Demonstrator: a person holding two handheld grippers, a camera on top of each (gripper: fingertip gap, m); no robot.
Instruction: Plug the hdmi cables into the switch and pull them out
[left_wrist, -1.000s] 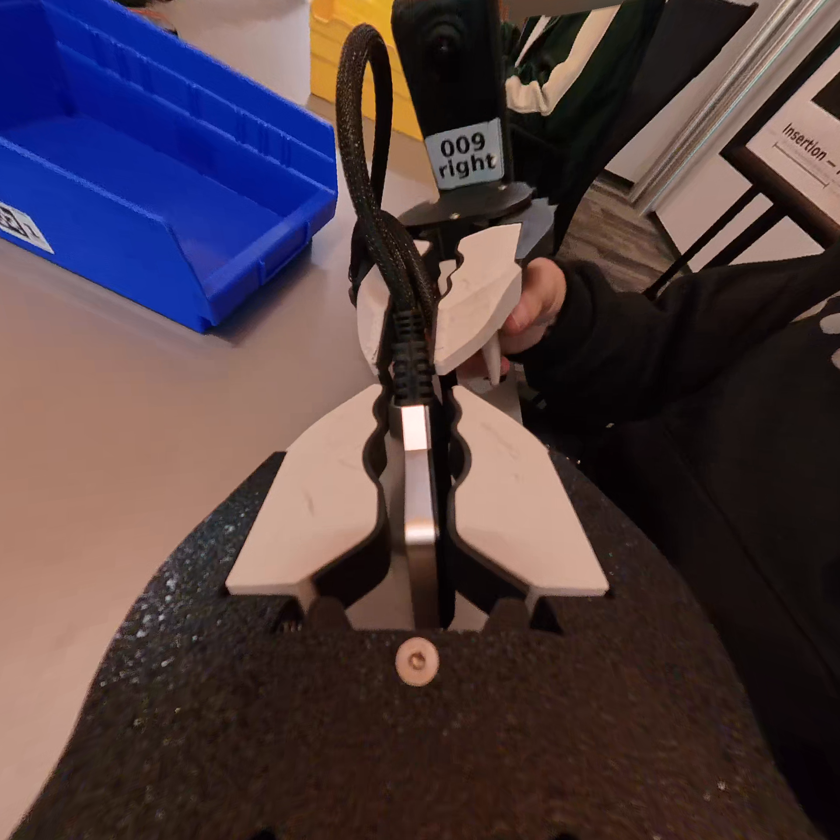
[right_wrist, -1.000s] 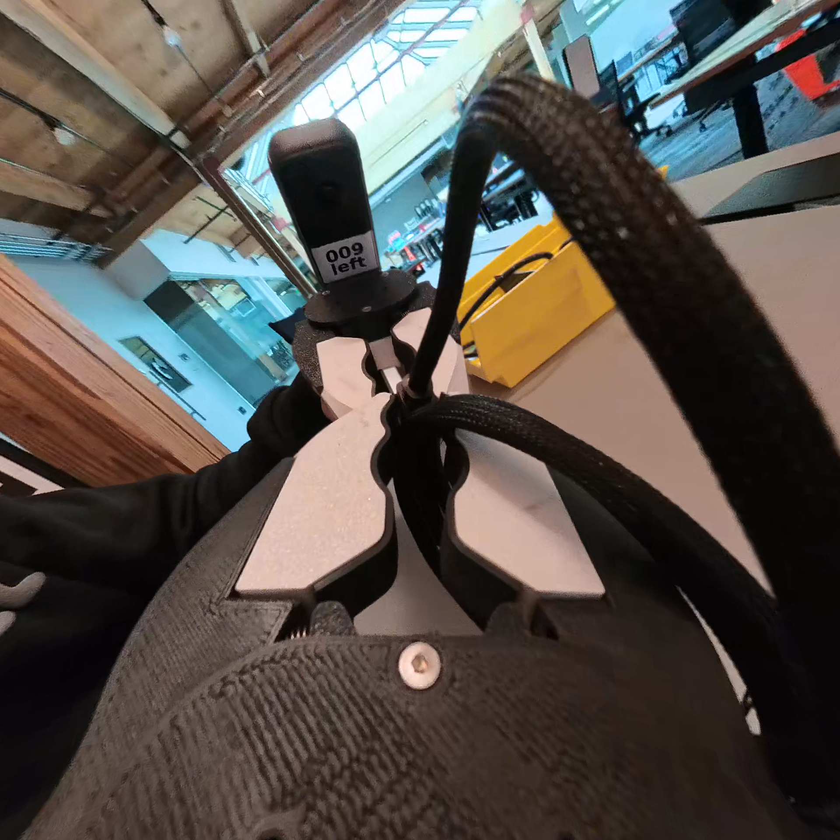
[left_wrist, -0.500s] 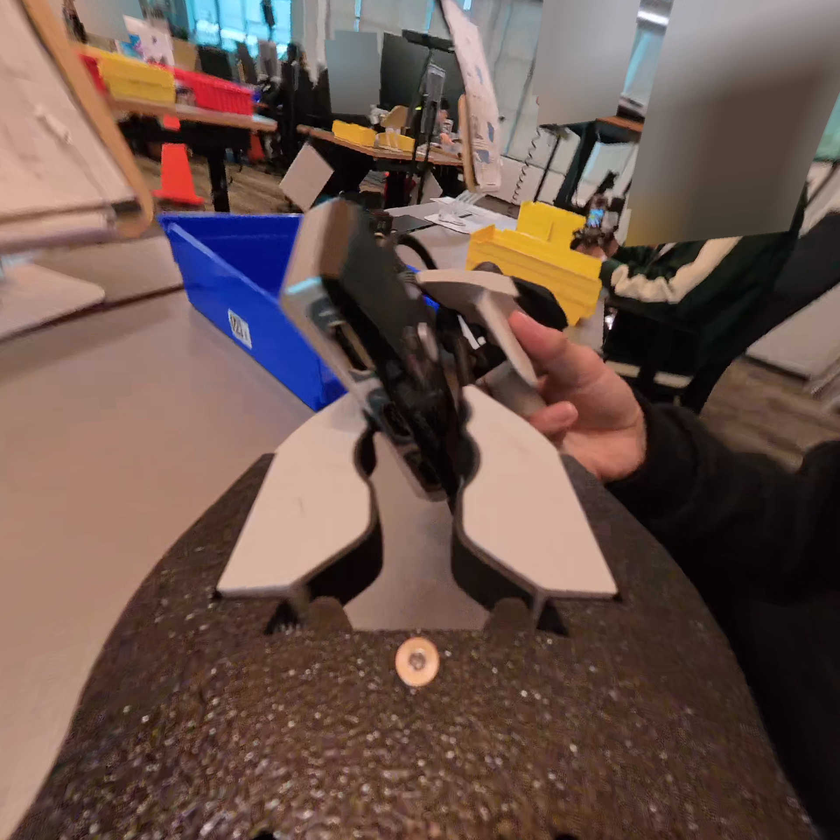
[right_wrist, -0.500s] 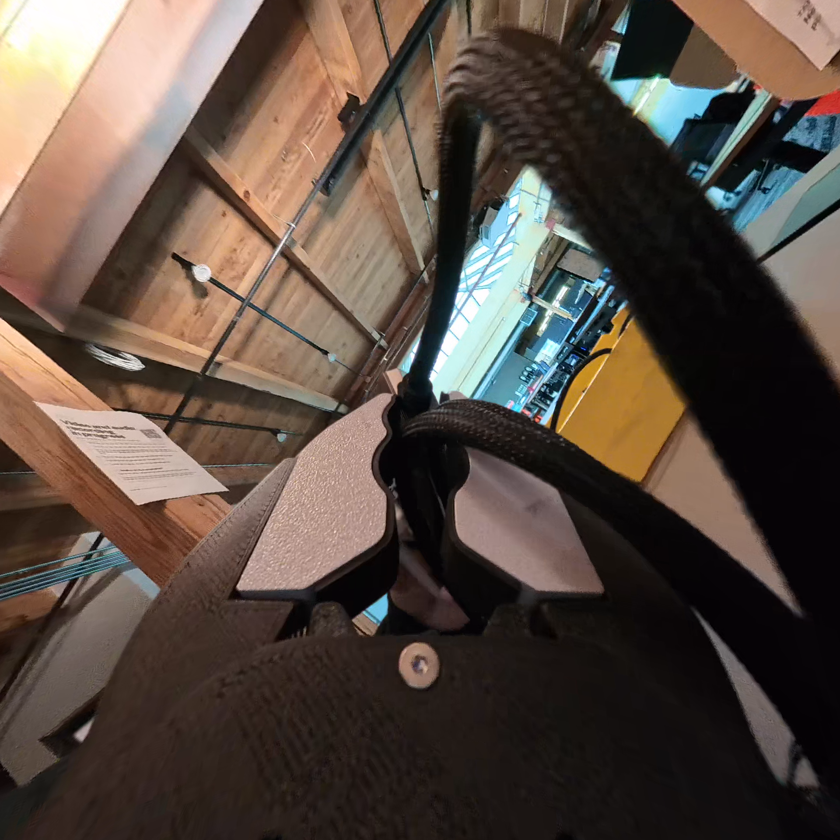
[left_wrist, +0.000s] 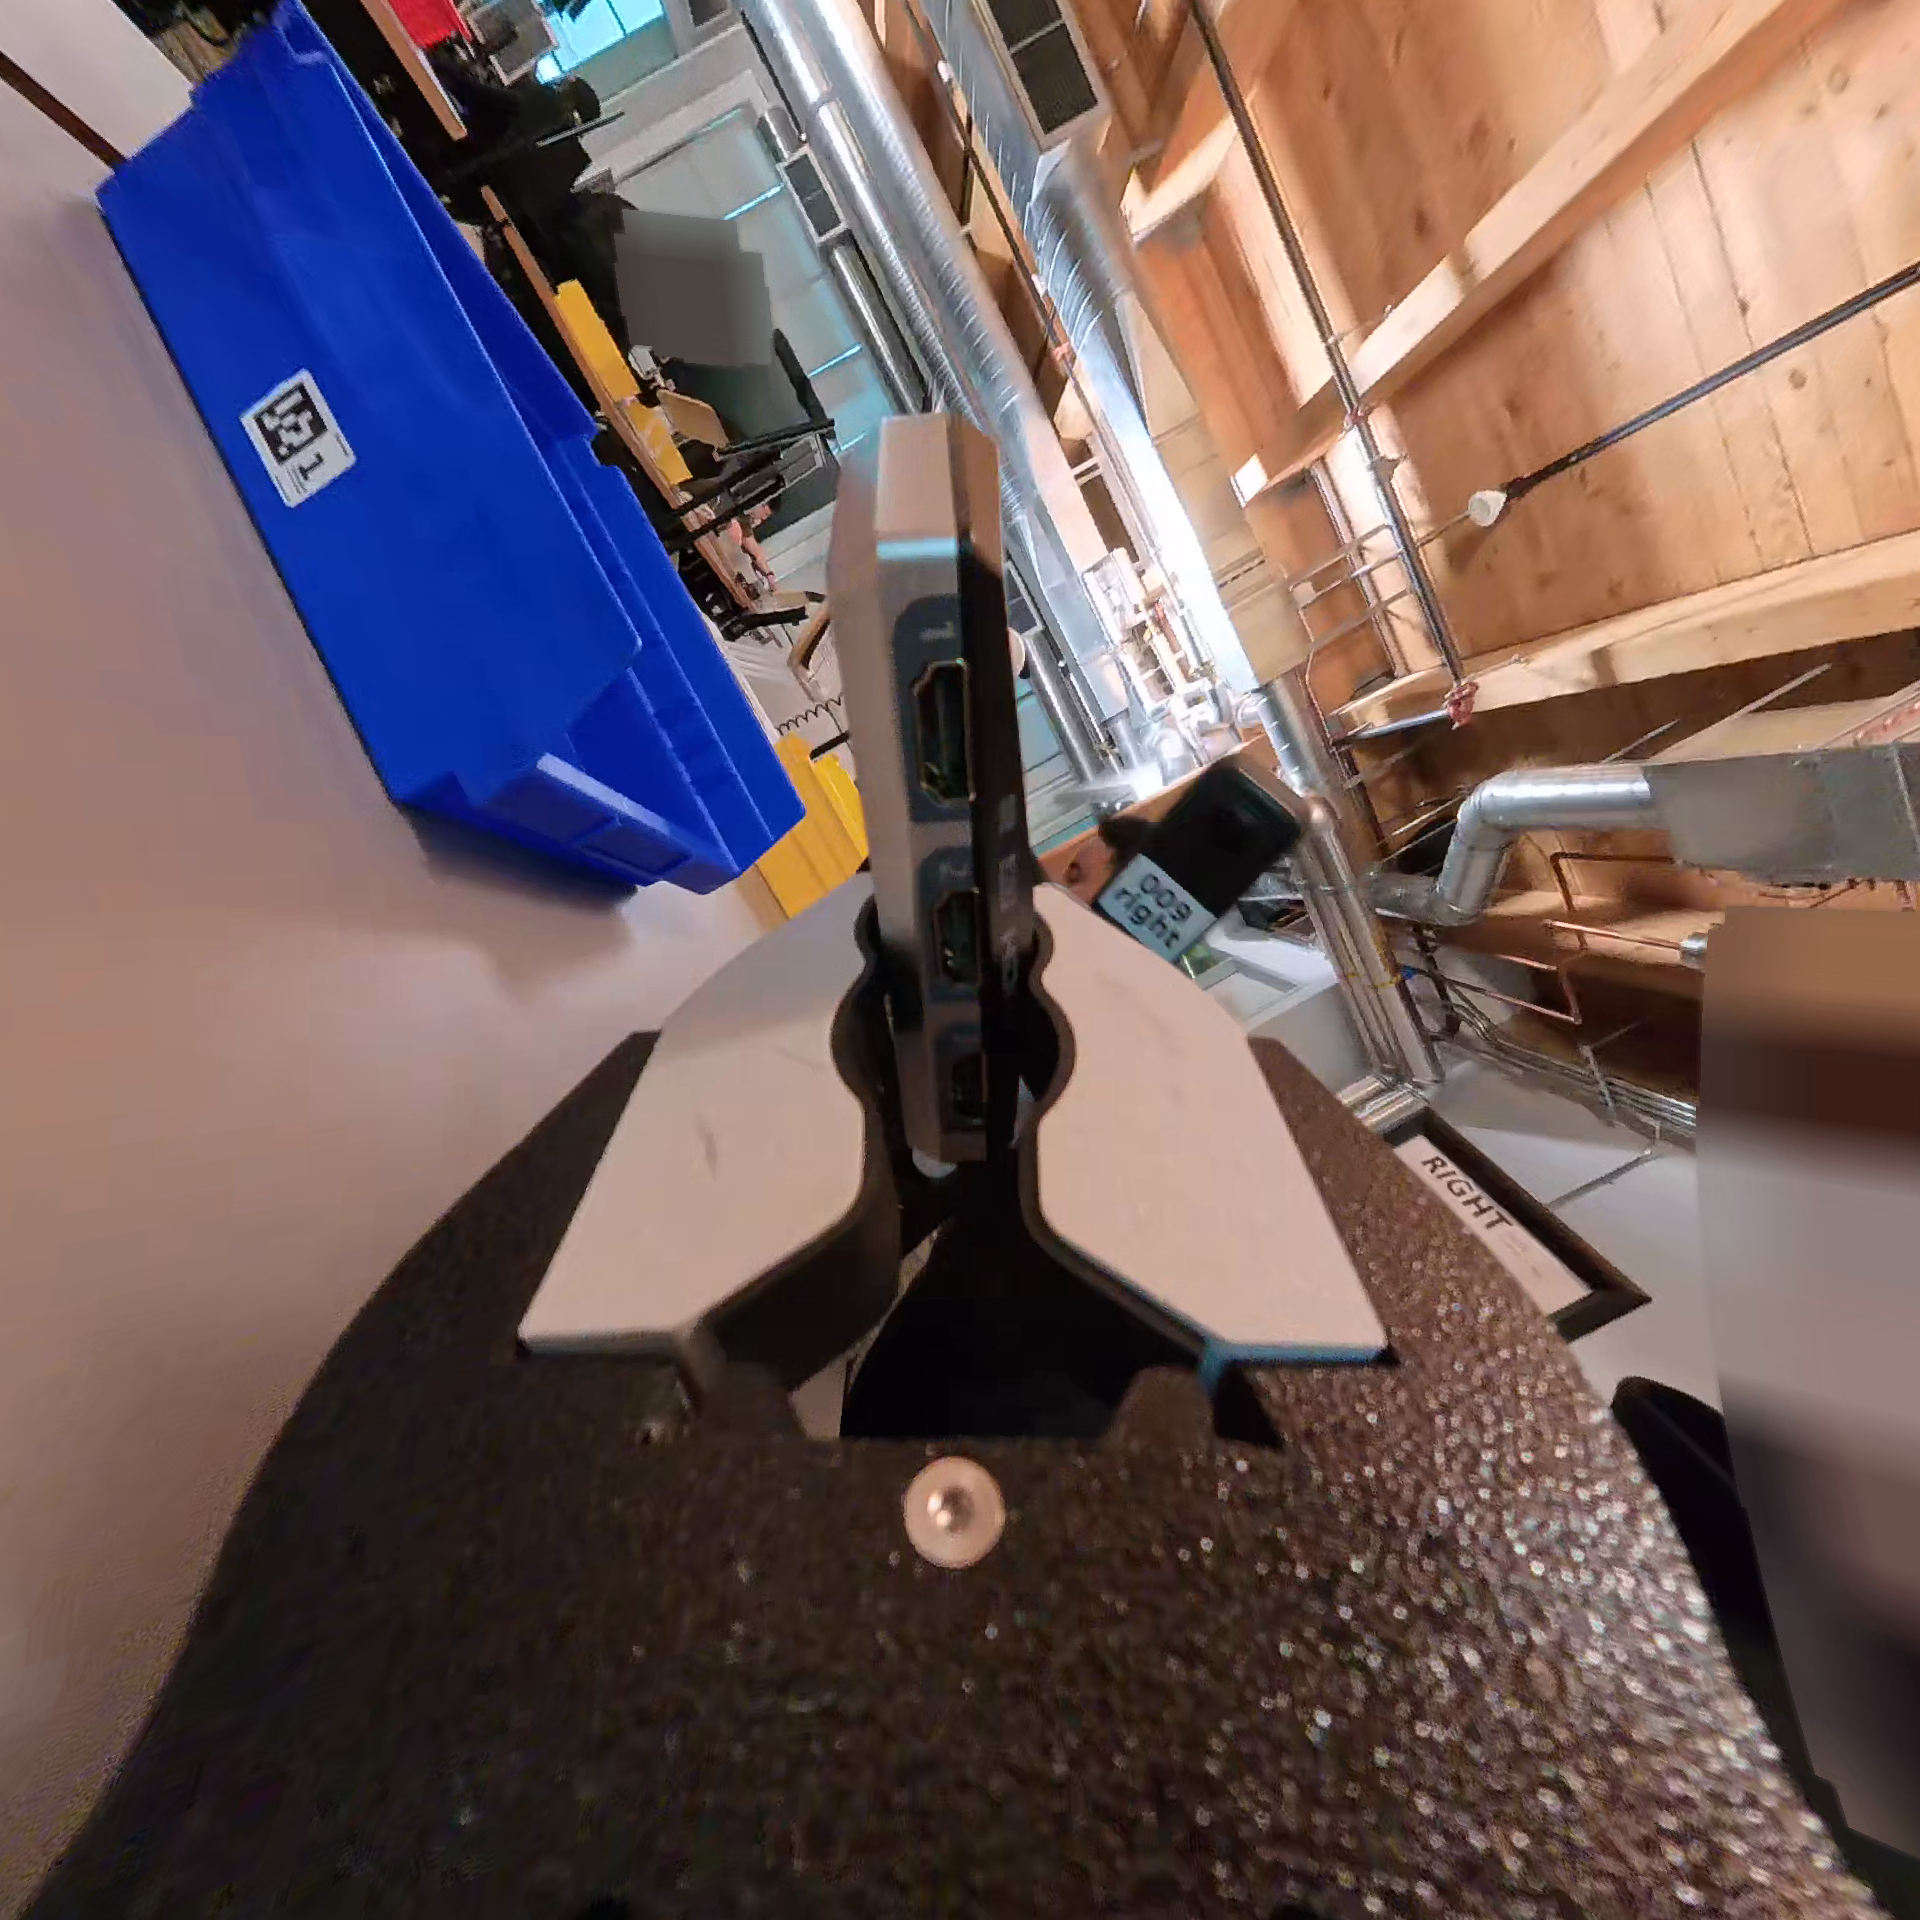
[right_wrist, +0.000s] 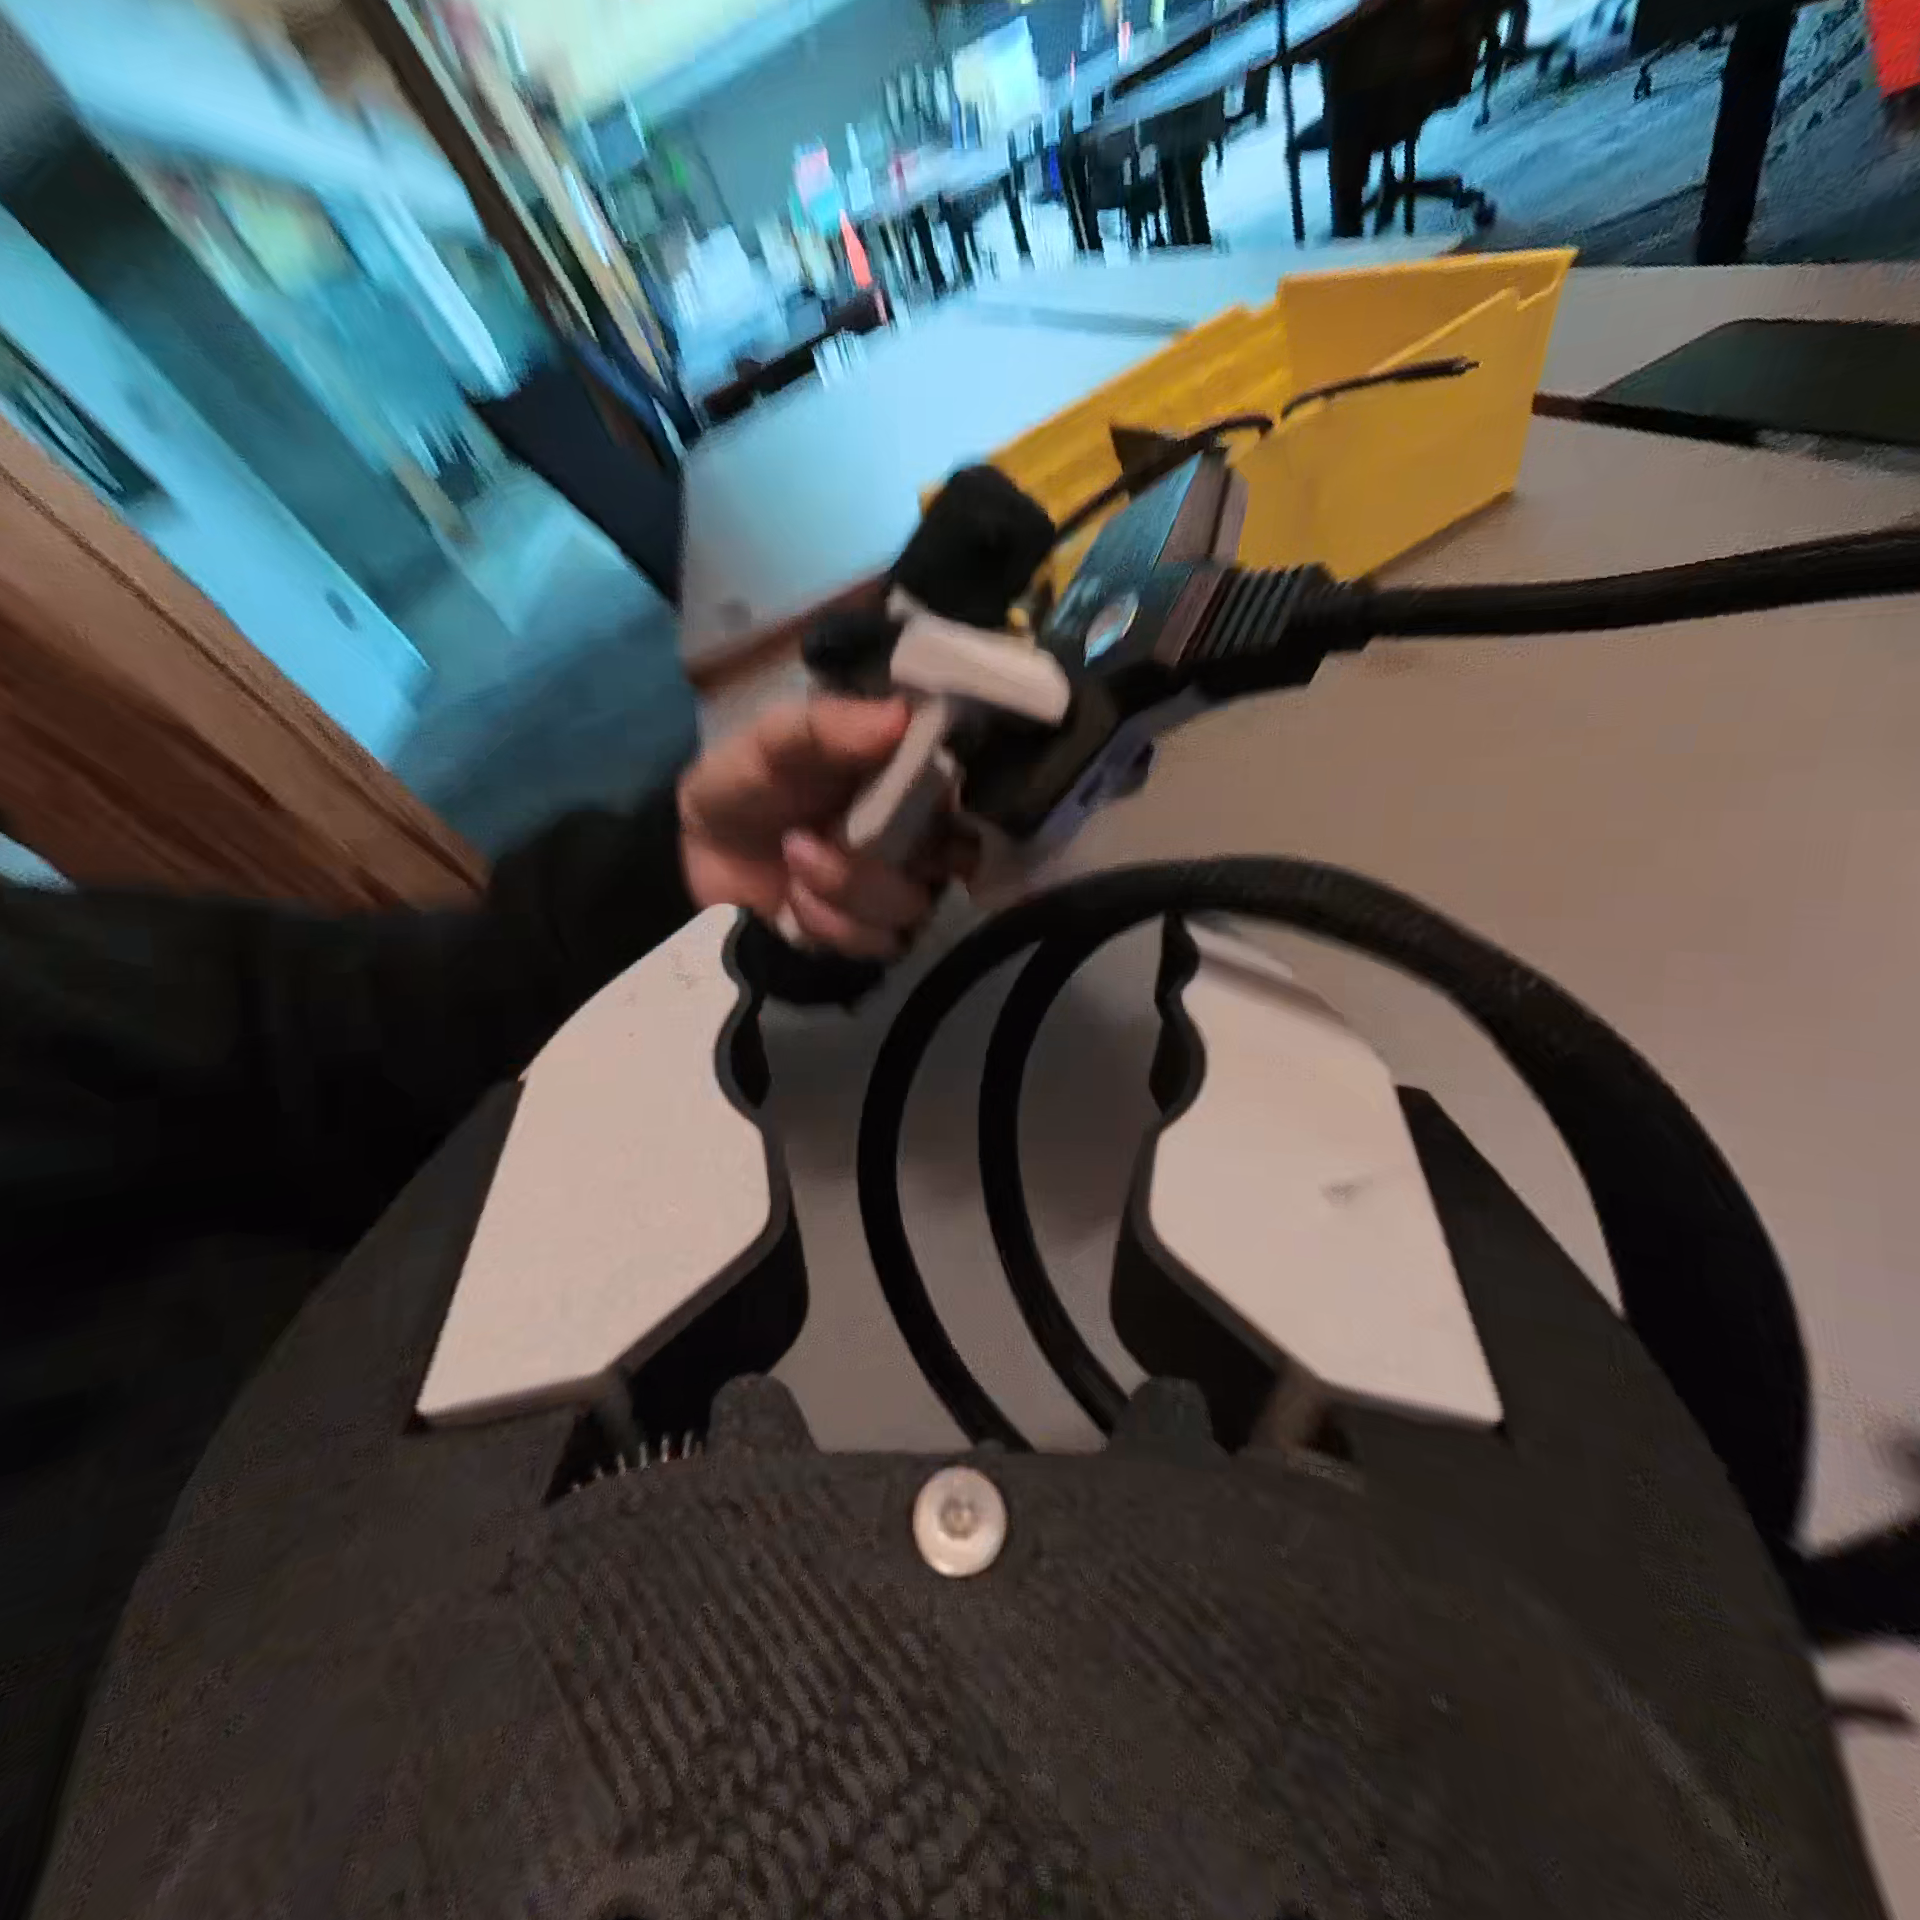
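Our left tongs (left_wrist: 951, 1049) pinch the switch (left_wrist: 914, 790) upright, three ports facing 3 o'clock. Our right tongs (right_wrist: 956, 1081) gape wide, empty, cable (right_wrist: 1558, 603) loops on the desk (right_wrist: 1558, 831) between them. We judge regripping near the plug best, switch held steady.

The light was bright and even in both views. The right wrist view was strongly blurred by motion, most at 11 o'clock, and the hand (right_wrist: 800, 831) was smeared. The left wrist view was sharper; wide-angle distortion bent the blue bin (left_wrist: 416, 499) near 10 o'clock.
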